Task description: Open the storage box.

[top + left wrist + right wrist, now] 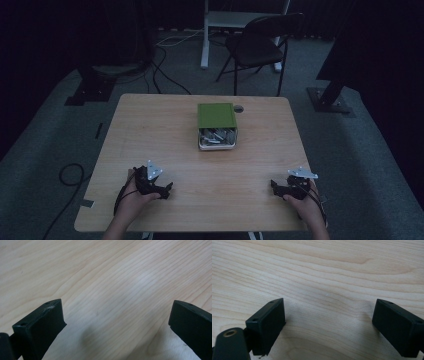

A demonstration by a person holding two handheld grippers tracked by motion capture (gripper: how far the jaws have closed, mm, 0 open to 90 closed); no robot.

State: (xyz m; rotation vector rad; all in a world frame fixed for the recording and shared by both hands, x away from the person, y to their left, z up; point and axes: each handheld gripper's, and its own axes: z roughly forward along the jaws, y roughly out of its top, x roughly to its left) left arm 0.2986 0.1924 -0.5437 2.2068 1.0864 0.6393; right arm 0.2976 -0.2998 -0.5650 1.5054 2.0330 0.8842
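A green box (216, 116) stands at the middle back of the wooden table (150, 135), with an open tray (217, 138) of several small grey pieces drawn out toward me. My left gripper (165, 190) rests low over the table near the front left, held in a hand. My right gripper (275, 186) sits near the front right, also held in a hand. In the left gripper view the left gripper (116, 312) is open above bare wood, jaws wide apart. In the right gripper view the right gripper (329, 312) is open over bare wood too.
A small dark hole (238, 108) lies in the tabletop beside the box. Behind the table stand a black folding chair (260, 45) and a white desk frame (205, 35). Cables (70, 175) trail on the grey carpet at left. Dark stand bases (330, 100) flank the table.
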